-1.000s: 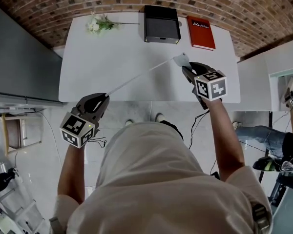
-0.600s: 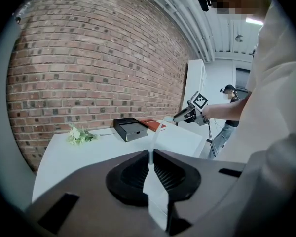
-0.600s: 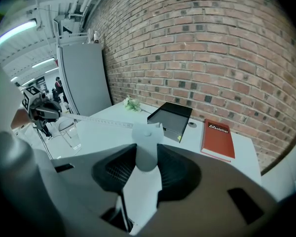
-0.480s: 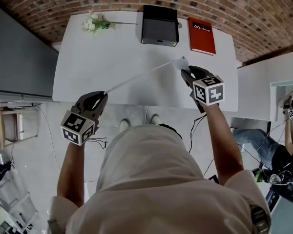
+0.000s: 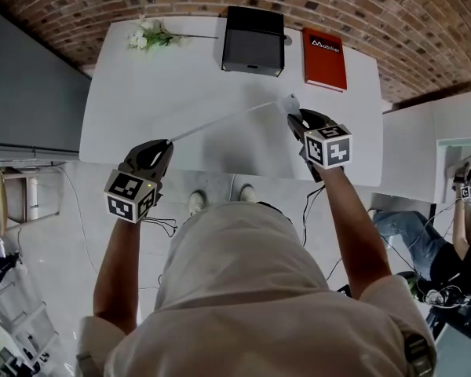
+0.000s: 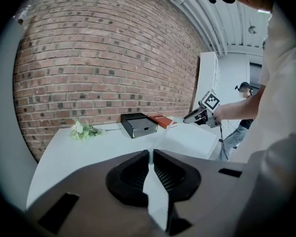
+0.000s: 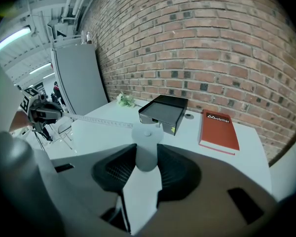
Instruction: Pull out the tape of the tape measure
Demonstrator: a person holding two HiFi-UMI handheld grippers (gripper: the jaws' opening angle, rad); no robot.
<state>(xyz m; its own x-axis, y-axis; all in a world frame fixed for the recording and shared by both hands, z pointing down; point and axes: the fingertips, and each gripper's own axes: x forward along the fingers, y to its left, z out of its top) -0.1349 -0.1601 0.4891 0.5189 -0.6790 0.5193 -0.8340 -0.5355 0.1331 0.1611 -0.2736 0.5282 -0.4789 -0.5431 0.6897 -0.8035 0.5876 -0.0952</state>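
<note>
Now both hands sit lower over the bench point(image 5: 141, 108) than a second ago, while the tape point(image 5: 220, 122) between them spans about the same length. I judge the pull essentially done, with the stretched tape being brought down rather than drawn further.

The left tongs point(image 6: 150, 154) are clenched on the tape's free end. The right tongs point(image 7: 147, 154) are grasping the white case point(image 7: 147, 144), so the tape measure hangs between the 2 tools, above the bench.

Only the left gripper view shows the thin strip pinched between those pads; from the head it vanishes under the tool. Only the right gripper view shows the tape's printed scale running off toward the other hand, with the black box point(image 7: 163, 111) just beyond the case and the red book point(image 7: 218, 131) right of it.
</note>
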